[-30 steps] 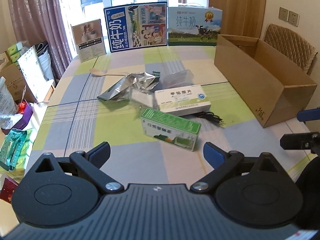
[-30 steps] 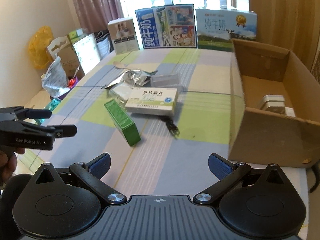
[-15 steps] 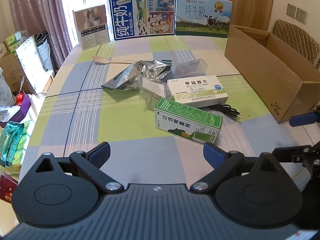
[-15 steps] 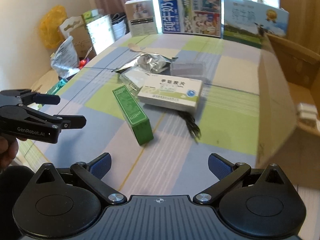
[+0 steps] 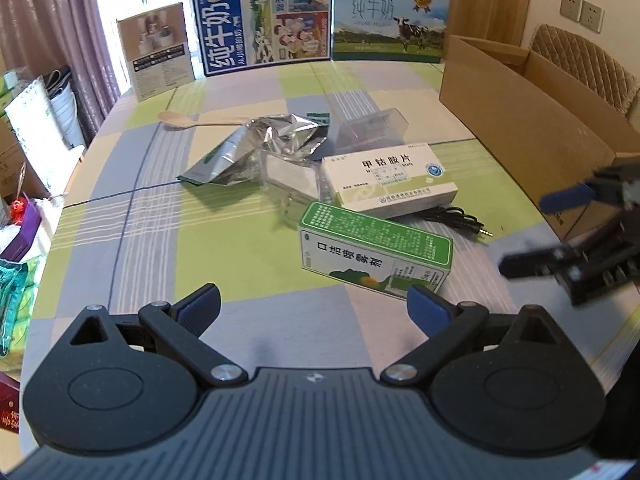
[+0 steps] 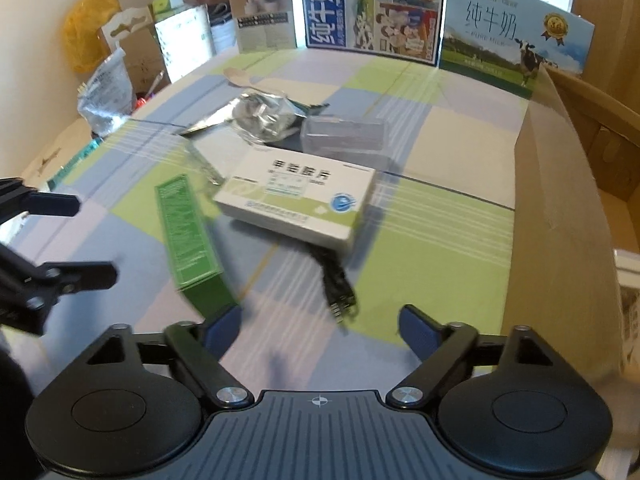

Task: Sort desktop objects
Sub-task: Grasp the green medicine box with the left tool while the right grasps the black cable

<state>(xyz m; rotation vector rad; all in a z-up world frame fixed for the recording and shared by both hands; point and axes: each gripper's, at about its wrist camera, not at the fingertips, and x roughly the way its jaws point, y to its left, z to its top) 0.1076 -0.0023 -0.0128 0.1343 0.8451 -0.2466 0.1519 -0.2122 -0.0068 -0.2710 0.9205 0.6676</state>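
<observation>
The left gripper (image 5: 314, 306) hangs over the near edge of the checked tabletop (image 5: 132, 236) with its jaws spread wide and nothing between them; just beyond its right fingertip lies the green box (image 5: 376, 254), flat on its long side. Behind that box sits the white medicine box (image 5: 390, 180), touching it at one corner; a black cable (image 5: 456, 218) trails out from under the white box toward the right. Farther back lie a crumpled foil bag (image 5: 264, 144), a clear plastic case (image 5: 372, 128) and a wooden spoon (image 5: 192, 120); two milk cartons' display boxes (image 5: 264, 16) stand along the far edge. The open cardboard box (image 5: 532, 128) stands at the right side of the tabletop.

The right gripper (image 6: 320, 328) points down at the tabletop beside the cardboard box; its jaws are closing, with nothing gripped between them; the cable's end lies just ahead of them, and the green box reaches to its left fingertip. The picture from that side is blurred.
</observation>
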